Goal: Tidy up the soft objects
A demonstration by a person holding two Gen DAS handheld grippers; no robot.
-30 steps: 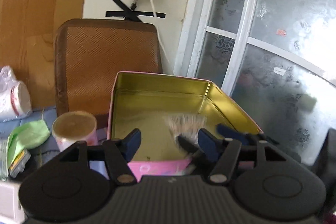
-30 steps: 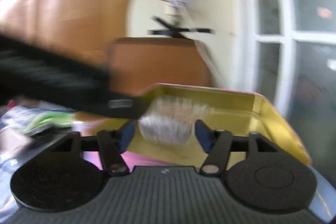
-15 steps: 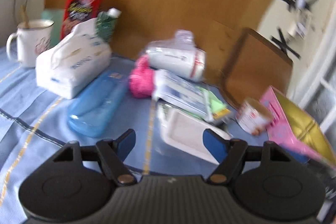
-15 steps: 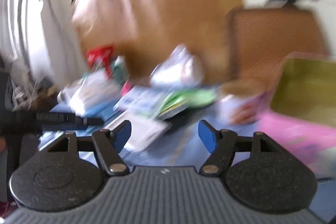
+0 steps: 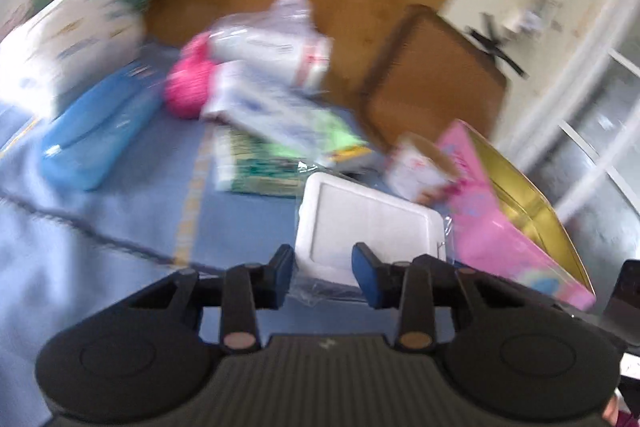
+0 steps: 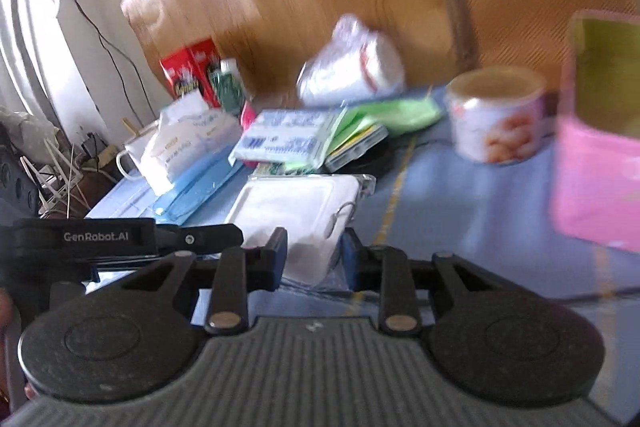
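A flat white pack in clear wrap (image 5: 368, 223) lies on the blue tablecloth (image 5: 120, 227), beside the pink tin with a gold inside (image 5: 512, 235). My left gripper (image 5: 326, 267) has its jaws closing, and the blue pads press the pack's near corner. In the right wrist view the same pack (image 6: 296, 203) fills the gap of my right gripper (image 6: 314, 255). Its jaws are closing too, both pads touching the pack. A finger of my left gripper (image 6: 216, 238) reaches in from the left. The picture is blurred.
Behind the pack lie blue-and-white packets (image 6: 288, 139), a green cloth (image 6: 396, 111), a blue case (image 5: 96, 135), a tissue pack (image 5: 68, 39), a pink yarn ball (image 5: 188, 87) and a bagged white roll (image 6: 352, 71). A round can (image 6: 496, 123) stands by the pink tin (image 6: 596, 195).
Both views swung left from the gold tin to the cluttered table. The silvery bundle between the right jaws is gone. Both pairs of jaws have narrowed around the white pack.
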